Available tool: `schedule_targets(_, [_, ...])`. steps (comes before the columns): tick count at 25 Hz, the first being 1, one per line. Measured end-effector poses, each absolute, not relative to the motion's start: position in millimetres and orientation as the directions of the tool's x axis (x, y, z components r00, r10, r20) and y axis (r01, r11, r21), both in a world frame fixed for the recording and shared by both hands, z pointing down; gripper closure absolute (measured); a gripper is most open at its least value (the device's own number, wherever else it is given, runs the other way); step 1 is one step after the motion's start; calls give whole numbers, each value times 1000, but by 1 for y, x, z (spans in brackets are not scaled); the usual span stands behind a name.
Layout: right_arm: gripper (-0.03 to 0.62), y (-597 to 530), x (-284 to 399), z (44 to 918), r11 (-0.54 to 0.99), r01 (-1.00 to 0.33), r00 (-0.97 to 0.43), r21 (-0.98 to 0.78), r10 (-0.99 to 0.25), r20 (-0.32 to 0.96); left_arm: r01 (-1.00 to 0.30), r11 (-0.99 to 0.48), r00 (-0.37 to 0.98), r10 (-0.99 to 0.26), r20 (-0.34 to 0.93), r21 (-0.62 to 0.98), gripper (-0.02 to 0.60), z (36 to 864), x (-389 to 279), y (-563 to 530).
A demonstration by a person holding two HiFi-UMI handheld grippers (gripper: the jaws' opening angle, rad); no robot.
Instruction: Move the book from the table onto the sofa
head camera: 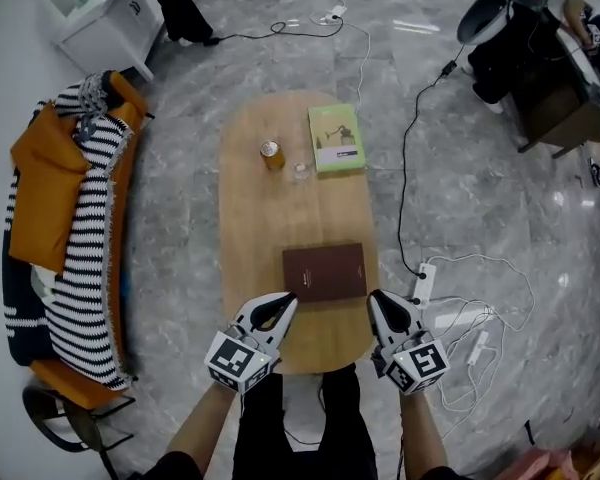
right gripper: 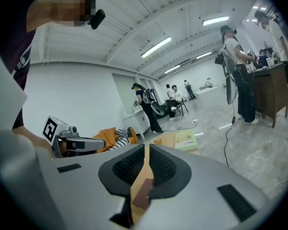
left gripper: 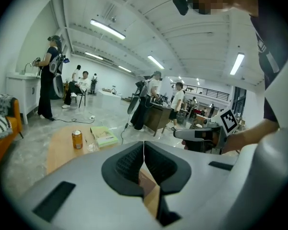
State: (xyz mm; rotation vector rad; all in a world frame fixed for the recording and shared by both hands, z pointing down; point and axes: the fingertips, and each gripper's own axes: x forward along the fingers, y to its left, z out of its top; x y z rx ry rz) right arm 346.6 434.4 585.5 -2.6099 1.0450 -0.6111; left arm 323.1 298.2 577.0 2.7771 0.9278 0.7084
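both grippers are closed with nothing in them. left gripper (head camera: 283,306) hovers over the near end of the table (head camera: 265,223), just off the near left corner of the brown book (head camera: 325,271), and in the left gripper view its jaws (left gripper: 144,153) meet in a thin seam, with only a sliver of wood and brown cover showing beneath them. right gripper (head camera: 379,301) hangs at the book's near right corner, over the table's edge, and its own view shows the same thing: jaws (right gripper: 148,155) pressed together, empty. whether either tip touches the book cannot be told. the brown book lies flat and closed on the near half of the oval wooden table, between the two grippers and a little beyond them. further along the table stand a can (head camera: 271,155) and a small clear glass (head camera: 300,171), close together, with a green book (head camera: 336,138) just beside them at the far right. the sofa (head camera: 120,198) sits to the left of the table, apart from it across a strip of marble floor, draped with a striped blanket (head camera: 85,268) and an orange cushion (head camera: 45,183). a white power strip (head camera: 425,283) and loose cables lie on the floor to the right.
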Motion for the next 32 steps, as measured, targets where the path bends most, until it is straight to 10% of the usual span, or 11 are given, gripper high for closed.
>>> schedule_targets(16, [519,431,373,771,-723,-504,510,-473,-691,512,359,-851,661,522,540,383,557,758,343,254])
schedule_targets(32, [400,441,404,891,-757,-392,417,-524,-653,632,109,-845,580,482,656,524,376,889,358,237])
